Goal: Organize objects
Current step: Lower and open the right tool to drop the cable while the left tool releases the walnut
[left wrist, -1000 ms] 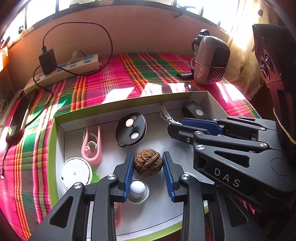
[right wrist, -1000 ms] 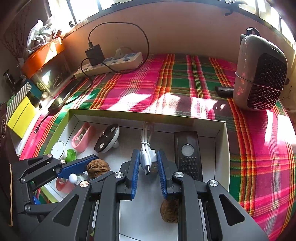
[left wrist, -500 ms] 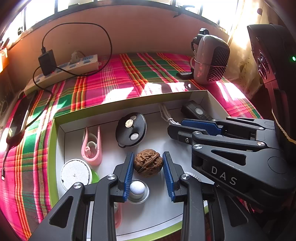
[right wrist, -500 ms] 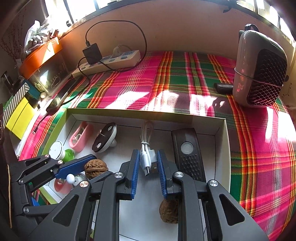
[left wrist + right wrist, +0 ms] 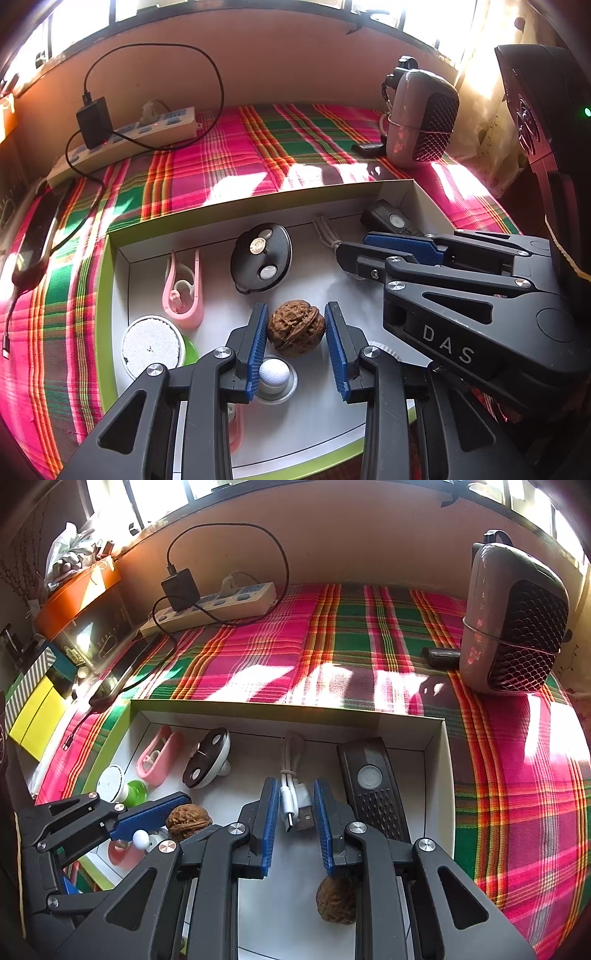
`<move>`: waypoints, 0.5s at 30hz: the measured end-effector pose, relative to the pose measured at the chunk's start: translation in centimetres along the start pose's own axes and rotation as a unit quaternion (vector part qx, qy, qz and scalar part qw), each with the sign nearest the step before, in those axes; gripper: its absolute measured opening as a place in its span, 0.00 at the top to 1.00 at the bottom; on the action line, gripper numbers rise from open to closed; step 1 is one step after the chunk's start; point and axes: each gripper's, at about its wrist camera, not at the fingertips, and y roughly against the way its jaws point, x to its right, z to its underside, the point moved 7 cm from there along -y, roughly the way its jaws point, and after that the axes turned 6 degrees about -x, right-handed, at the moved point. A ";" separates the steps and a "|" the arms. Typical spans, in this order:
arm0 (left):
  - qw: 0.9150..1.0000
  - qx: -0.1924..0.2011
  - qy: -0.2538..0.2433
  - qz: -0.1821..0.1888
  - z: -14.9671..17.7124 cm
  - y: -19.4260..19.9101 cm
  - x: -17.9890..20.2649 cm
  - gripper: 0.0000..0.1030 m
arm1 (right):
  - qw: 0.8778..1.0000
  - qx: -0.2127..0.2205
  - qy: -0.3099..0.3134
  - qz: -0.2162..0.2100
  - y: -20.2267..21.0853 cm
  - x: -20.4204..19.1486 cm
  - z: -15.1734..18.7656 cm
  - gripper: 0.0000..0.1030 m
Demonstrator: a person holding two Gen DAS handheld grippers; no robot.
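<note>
A white box [image 5: 258, 206] with green sides lies on a plaid cloth. A brown walnut [image 5: 295, 326] rests on the box floor between the blue pads of my left gripper [image 5: 295, 304]. Its jaws are opening, and a thin gap shows on each side of the nut. My right gripper [image 5: 295, 781] is shut on a bundled white USB cable [image 5: 291, 801], with the plugs between its pads. A second walnut [image 5: 336, 901] lies under the right finger. From the right wrist view the left gripper [image 5: 173, 808] and its walnut [image 5: 188, 818] sit at the lower left.
The box also holds a black remote [image 5: 373, 786], a black round disc [image 5: 260, 254], a pink clip [image 5: 183, 288], a white-and-green round piece [image 5: 153, 345] and a white knob [image 5: 273, 371]. A heater [image 5: 513, 620], a power strip [image 5: 218, 605] and a phone [image 5: 33, 236] lie beyond.
Both grippers keep their places. The left jaws look a trace wider around the walnut. The cable stays between the right pads.
</note>
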 end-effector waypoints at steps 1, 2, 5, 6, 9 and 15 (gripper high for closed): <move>1.000 0.000 -0.001 0.000 0.0 0.0 0.0 0.71 | 1.000 0.000 0.000 0.000 0.0 0.0 0.0 0.78; 1.000 -0.001 -0.001 0.000 0.0 -0.1 0.0 0.71 | 1.000 0.000 0.000 0.000 0.0 0.0 0.0 0.78; 1.000 0.000 0.000 0.000 0.0 0.0 0.0 0.71 | 1.000 0.001 0.000 0.001 0.1 0.0 0.0 0.77; 1.000 0.001 0.001 0.001 0.0 0.0 0.0 0.71 | 1.000 0.002 -0.001 0.002 0.2 0.0 0.0 0.76; 1.000 0.003 0.003 0.001 0.1 0.2 0.0 0.71 | 1.000 0.004 -0.002 0.005 0.5 0.0 0.0 0.75; 1.000 0.009 0.006 0.001 0.1 1.0 -0.2 0.71 | 1.000 0.016 -0.004 0.006 1.5 -0.1 -0.2 0.70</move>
